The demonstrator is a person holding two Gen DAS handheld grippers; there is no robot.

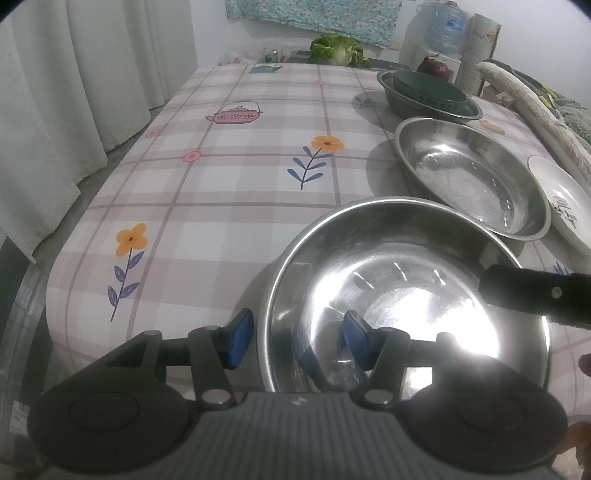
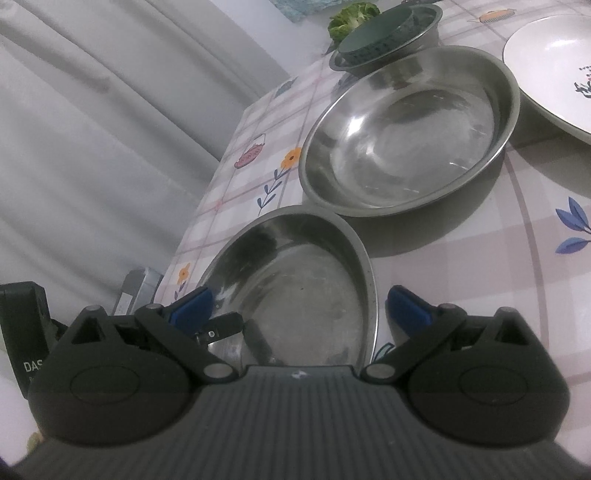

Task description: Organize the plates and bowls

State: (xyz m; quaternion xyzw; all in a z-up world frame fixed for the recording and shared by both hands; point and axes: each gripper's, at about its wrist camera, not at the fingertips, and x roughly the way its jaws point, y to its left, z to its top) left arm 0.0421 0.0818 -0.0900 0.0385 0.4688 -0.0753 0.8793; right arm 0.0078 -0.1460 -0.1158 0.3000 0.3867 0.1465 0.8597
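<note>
A steel bowl (image 1: 406,288) (image 2: 295,273) sits at the near edge of the checked tablecloth. My left gripper (image 1: 297,339) is open and straddles its left rim, one blue pad outside and one inside, neither pressing. My right gripper (image 2: 301,308) is wide open across the bowl's right rim, not touching it; one of its black fingers (image 1: 535,295) shows over that rim. Behind lies a second steel bowl (image 1: 472,173) (image 2: 406,136), with a white plate (image 1: 565,206) (image 2: 554,74) leaning on its right rim. Farther back a dark green bowl (image 1: 428,88) (image 2: 376,37) rests inside another steel bowl (image 1: 391,92).
A flowered tablecloth (image 1: 240,192) covers the table, whose left edge drops off beside a white curtain (image 1: 55,92). At the far end are a leafy green vegetable (image 1: 336,50), a water bottle (image 1: 441,26) and a purple vegetable (image 1: 432,68). A rolled cloth (image 1: 535,107) lies along the right side.
</note>
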